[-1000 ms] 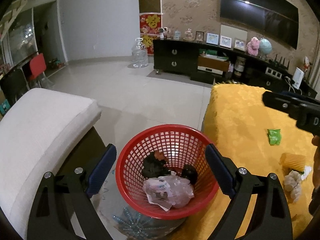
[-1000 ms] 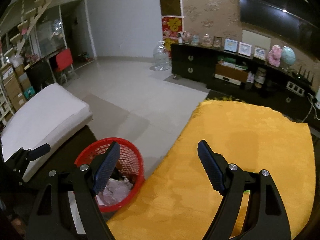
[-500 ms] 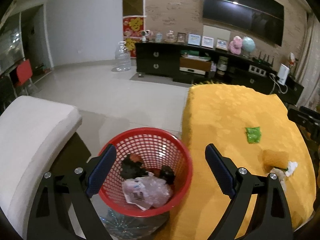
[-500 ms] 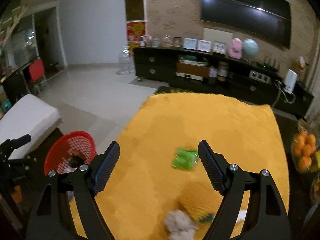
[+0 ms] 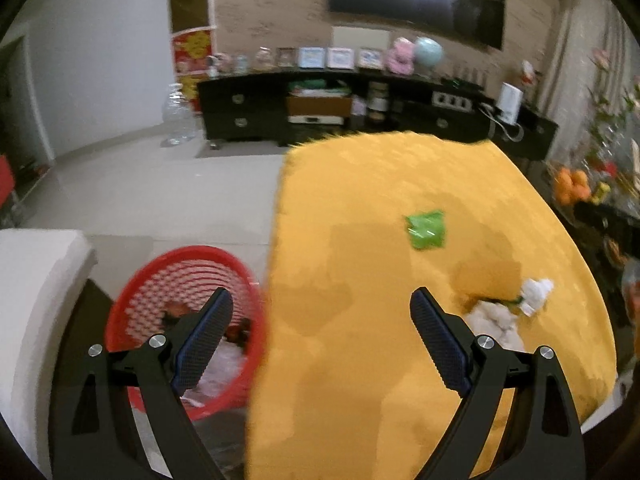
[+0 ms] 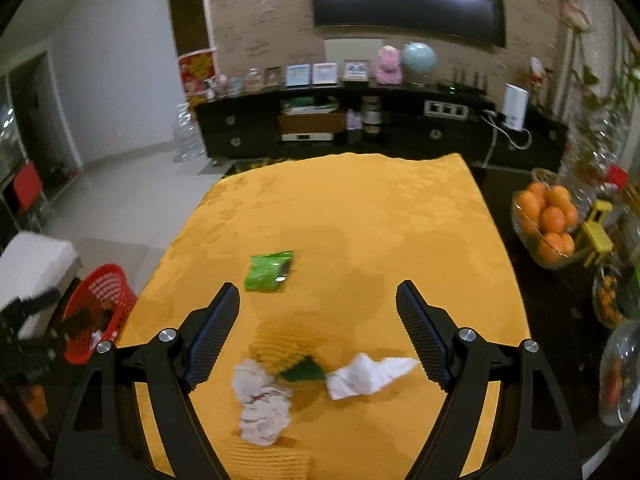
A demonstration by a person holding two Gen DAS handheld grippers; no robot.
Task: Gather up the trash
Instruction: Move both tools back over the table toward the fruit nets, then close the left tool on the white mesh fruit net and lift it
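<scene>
A red mesh basket with trash in it stands on the floor left of the yellow-covered table; it also shows in the right wrist view. On the table lie a green wrapper, a yellow sponge, a crumpled tissue and a white tissue. The green wrapper and tissues also show in the left wrist view. My left gripper is open and empty over the table's left edge. My right gripper is open and empty above the sponge and tissues.
A white cushioned seat stands left of the basket. A bowl of oranges and glassware stand right of the table. A dark TV cabinet lines the far wall.
Both grippers have swung right, from the basket towards the table. The basket has moved to the left of both views, and the sponge and tissues now lie between the right gripper's fingers.
</scene>
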